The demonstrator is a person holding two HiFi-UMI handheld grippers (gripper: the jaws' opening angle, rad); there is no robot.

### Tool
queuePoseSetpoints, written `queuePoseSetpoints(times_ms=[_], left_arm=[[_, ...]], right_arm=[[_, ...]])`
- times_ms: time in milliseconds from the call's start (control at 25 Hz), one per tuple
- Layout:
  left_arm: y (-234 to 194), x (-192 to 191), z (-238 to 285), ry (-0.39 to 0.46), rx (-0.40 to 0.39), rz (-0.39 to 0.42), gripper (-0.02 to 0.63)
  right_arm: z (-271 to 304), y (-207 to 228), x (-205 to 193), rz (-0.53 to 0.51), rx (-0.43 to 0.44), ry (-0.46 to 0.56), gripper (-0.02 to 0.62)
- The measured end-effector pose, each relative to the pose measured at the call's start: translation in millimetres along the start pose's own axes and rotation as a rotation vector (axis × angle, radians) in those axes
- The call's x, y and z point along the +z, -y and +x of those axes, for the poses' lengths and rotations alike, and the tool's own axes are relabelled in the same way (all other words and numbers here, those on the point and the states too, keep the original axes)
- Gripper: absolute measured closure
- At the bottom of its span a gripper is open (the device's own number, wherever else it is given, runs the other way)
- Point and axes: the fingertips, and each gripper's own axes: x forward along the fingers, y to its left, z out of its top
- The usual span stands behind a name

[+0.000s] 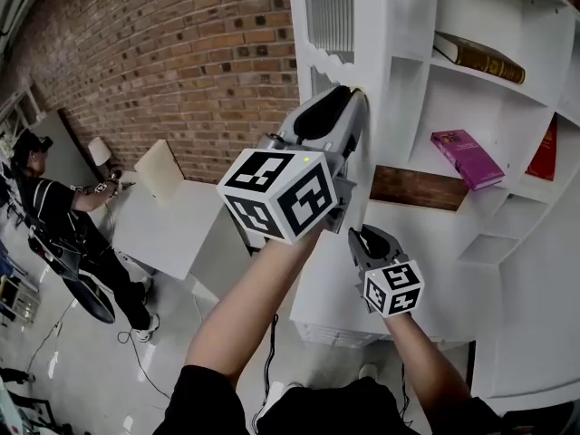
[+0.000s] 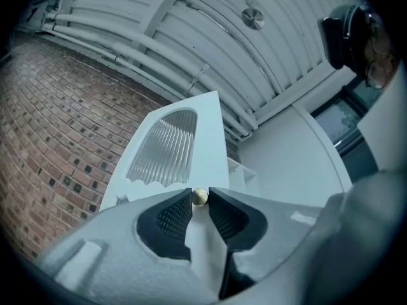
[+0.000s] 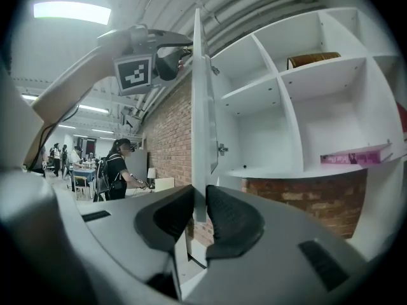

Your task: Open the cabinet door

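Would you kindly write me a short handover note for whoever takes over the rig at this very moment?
Left hand-held gripper: shut on the brass knob.
Right hand-held gripper: shut on the cabinet door at its edge, lower down.
Door: swung well out, shelves exposed.
Done: the opening. Left: probably only letting go with both.

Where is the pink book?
In the head view, the pink book lies on a shelf at the right, below the brown book, left of the red book.
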Motion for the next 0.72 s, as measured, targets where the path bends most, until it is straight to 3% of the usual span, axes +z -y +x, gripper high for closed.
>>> queuePoseSetpoints(times_ms=[440,720], left_arm=[[-33.6,25.4,-44.9,0.002,-0.064,-0.072,0.518],[-41.7,28.0,-53.3,-0.004,-0.089,-0.091,0.518]], right_arm=[[17.7,-60.5,3.2,-0.005,-0.06,0.004,0.526],[23.1,-71.9,1.4,0.005,-0.059,-0.01,0.523]])
